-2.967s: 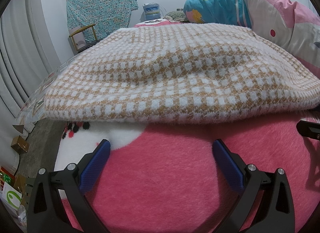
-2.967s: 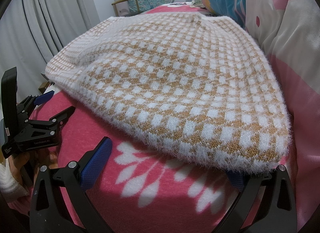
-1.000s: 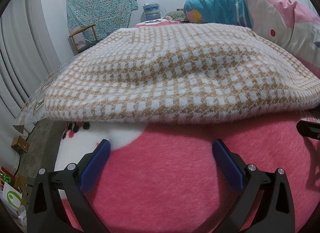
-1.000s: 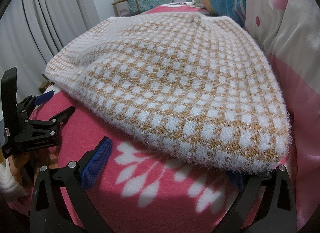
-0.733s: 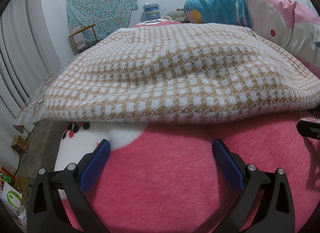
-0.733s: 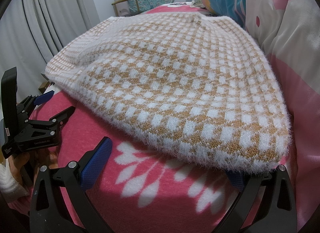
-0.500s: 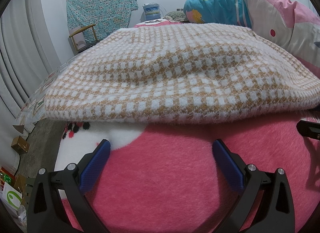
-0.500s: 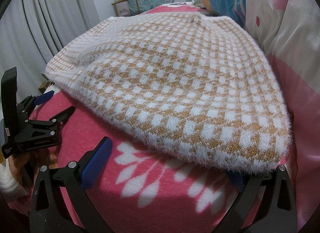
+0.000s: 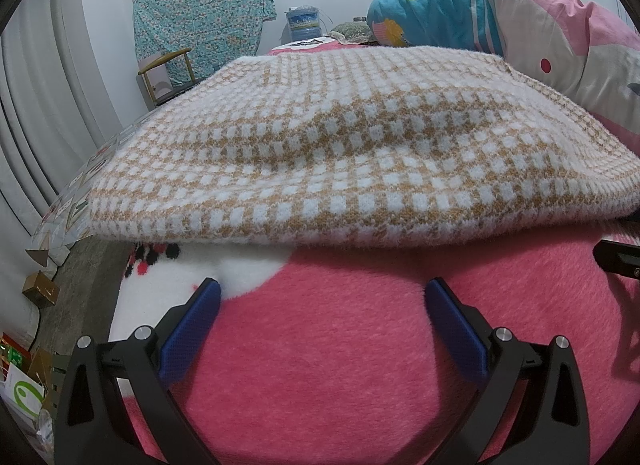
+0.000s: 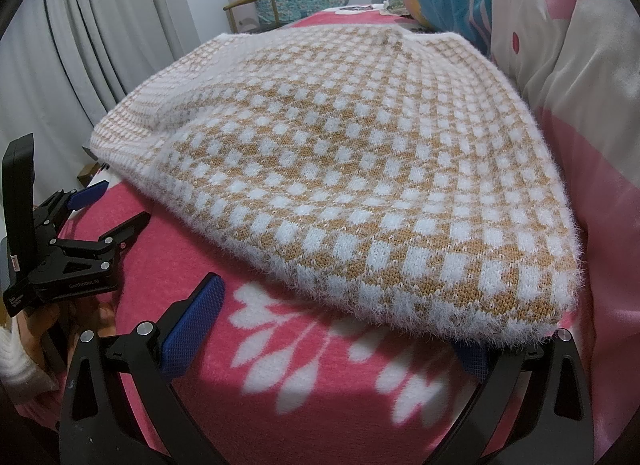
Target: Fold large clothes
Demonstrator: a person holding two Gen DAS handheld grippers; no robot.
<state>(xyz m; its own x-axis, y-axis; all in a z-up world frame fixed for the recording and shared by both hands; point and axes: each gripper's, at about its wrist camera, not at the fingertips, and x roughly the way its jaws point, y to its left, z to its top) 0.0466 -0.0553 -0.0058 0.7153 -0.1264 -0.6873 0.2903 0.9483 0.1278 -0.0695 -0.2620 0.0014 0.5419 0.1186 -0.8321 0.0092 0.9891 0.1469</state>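
Both the left gripper and right gripper gape, empty, by the sweater; its fuzzy hem may slip a shallow pinch, skewing the fold.

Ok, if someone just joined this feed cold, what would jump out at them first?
The fuzzy tan-and-white checked sweater, spread over the pink blanket and filling both views. Next, the open blue-padded grippers at its near hem: the left gripper short of the edge, the right gripper at the near corner, one pad tucked under it. A pink and teal quilt is heaped along the right.
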